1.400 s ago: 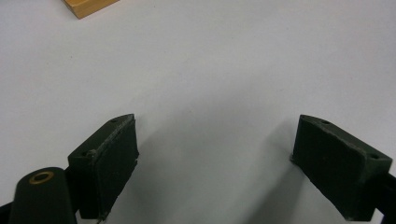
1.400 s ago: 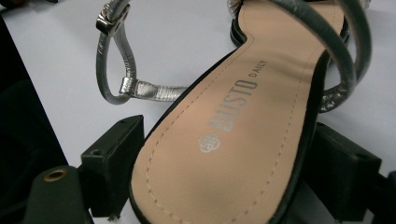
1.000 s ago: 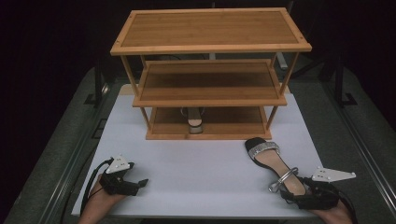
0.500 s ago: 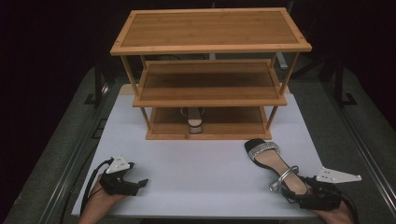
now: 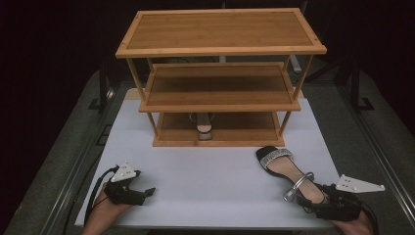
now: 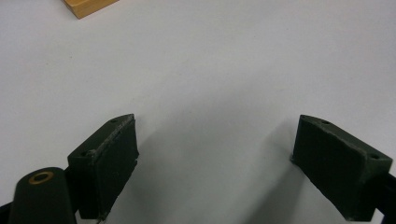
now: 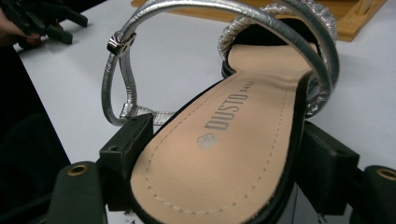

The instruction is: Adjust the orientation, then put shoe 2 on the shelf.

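Note:
A silver-strapped sandal point(image 5: 281, 166) with a tan insole point(image 7: 224, 135) lies on the white table top point(image 5: 210, 171) at the front right, toe toward the rack. My right gripper point(image 5: 308, 197) is shut on its heel end, one black jaw pressing each side of the sole point(image 7: 224, 156). The ankle strap loops up over the insole. At the front left my left gripper point(image 5: 147, 192) rests low over the table with its jaws wide open and nothing between them point(image 6: 215, 154).
A three-tier wooden shoe rack point(image 5: 220, 49) stands at the back of the table. A second sandal point(image 5: 203, 125) sits on its bottom shelf, near the middle. The other hand's gripper point(image 7: 42, 23) appears far off in the right gripper view. Dark floor surrounds the table.
The right hand has shifted very slightly; the sandal lies where it was and the left gripper has not moved.

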